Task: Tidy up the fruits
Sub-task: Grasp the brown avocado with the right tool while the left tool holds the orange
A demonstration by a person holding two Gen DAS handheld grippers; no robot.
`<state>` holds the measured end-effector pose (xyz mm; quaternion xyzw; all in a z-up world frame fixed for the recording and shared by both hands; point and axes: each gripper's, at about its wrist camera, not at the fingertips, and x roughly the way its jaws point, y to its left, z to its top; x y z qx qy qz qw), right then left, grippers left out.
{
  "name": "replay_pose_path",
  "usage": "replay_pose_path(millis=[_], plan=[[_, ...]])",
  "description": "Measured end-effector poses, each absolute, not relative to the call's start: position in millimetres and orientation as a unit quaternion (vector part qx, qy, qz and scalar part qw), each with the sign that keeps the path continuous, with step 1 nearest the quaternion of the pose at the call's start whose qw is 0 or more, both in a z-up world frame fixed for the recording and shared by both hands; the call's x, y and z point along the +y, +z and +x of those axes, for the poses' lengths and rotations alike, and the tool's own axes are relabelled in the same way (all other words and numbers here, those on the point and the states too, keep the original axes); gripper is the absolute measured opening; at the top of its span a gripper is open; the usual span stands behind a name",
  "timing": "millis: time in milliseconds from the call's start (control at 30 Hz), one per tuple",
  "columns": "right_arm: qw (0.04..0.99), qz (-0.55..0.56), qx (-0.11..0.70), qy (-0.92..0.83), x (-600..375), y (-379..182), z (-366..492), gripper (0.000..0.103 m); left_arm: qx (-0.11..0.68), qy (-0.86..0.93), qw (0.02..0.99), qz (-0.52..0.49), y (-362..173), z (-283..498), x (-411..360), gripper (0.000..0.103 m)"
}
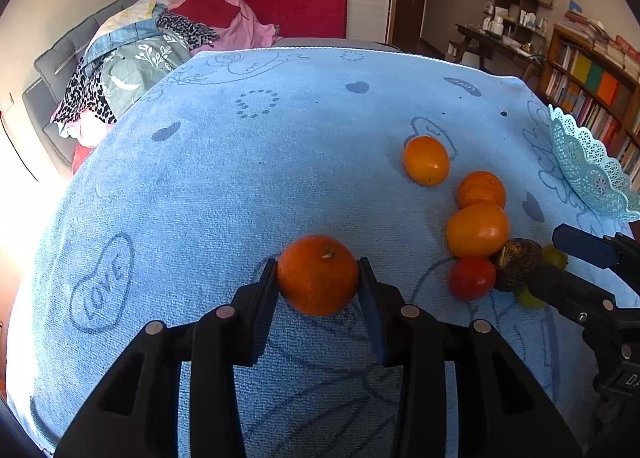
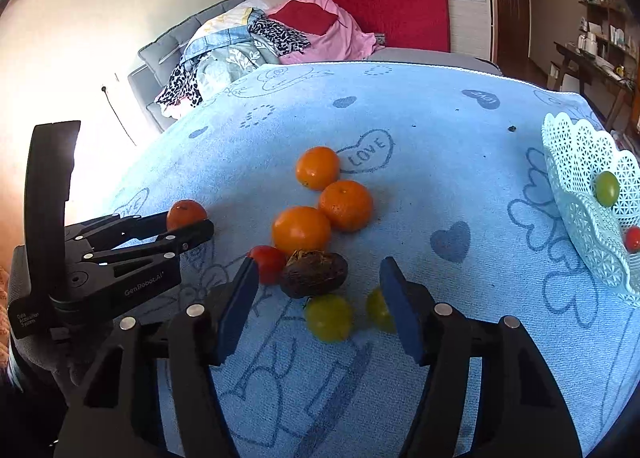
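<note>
1. The left tongs (image 1: 319, 278) are clamped on an orange (image 1: 318, 275), both pads pressing its sides, low over the blue towel (image 1: 248, 186) on the worktop, likely so it can be carried to the lace basket (image 2: 588, 218).
2. The right tongs (image 2: 320, 298) stand apart with nothing gripped; a green fruit (image 2: 329, 317) and a dark brown fruit (image 2: 313, 273) lie between the pads, left of the basket.
3. The basket already holds a green fruit and a red one, so sorting is under way.
</note>
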<state>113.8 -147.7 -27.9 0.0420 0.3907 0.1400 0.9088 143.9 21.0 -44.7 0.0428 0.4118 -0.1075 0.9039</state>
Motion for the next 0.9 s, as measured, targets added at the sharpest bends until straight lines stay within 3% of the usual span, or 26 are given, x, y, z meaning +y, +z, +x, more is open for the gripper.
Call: replay_pose_path(millis=[300,633,733,767,900], plan=[[0.897,0.015,0.41,0.167,-137.9,-35.4,131.0,0.064,0.414,-0.107,0.903,0.042,-45.5,144.9,21.1,0.04],[0.881,-0.014,0.427,0.204,-131.7,-37.8,133.0,0.056,0.415,-0.107,0.903,0.041,-46.1,145.0,20.9,0.04],[0.882,-0.006,0.428,0.2,-135.4,-37.8,130.5,0.05,0.415,-0.107,0.903,0.042,-46.1,145.0,20.9,0.04],[0.883,-0.005,0.427,0.195,-136.4,-37.8,130.4,0.043,0.415,-0.106,0.903,0.042,-46.0,144.9,21.0,0.04],[0.887,0.001,0.425,0.182,-139.6,-37.9,128.9,0.043,0.415,-0.107,0.903,0.042,-46.0,145.0,20.8,0.04]])
